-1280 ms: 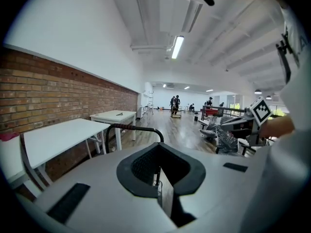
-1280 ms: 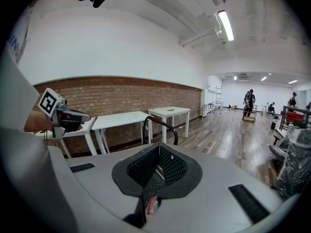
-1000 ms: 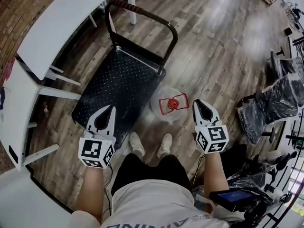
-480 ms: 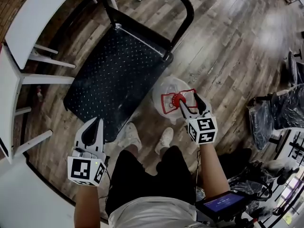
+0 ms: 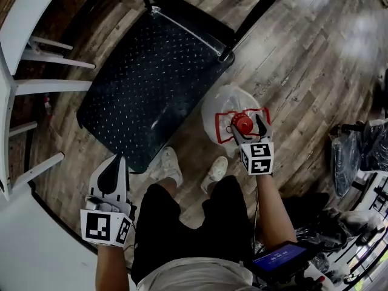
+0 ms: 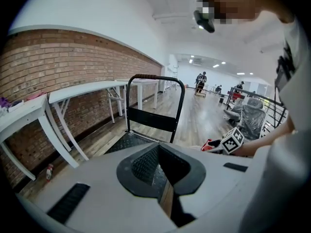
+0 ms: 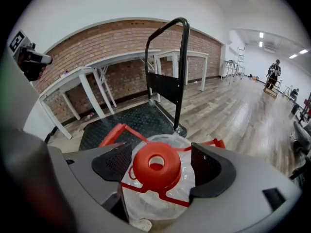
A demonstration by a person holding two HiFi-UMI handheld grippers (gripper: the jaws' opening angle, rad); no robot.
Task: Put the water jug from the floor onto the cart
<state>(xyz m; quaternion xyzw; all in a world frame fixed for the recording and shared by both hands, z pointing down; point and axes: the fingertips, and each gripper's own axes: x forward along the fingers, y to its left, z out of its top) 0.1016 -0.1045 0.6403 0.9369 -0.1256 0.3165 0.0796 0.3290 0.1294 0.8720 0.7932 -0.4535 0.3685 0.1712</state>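
The clear, red-capped water jug with a red handle frame stands upright on the wood floor, just right of the black flatbed cart.

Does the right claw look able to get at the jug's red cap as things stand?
Probably yes. The right claw has just been opening; its jaws stand wide either side of the red cap on the water jug, with nothing blocking.

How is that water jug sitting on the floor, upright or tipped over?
Upright: the water jug stands on the wooden floor, its red cap facing straight up.
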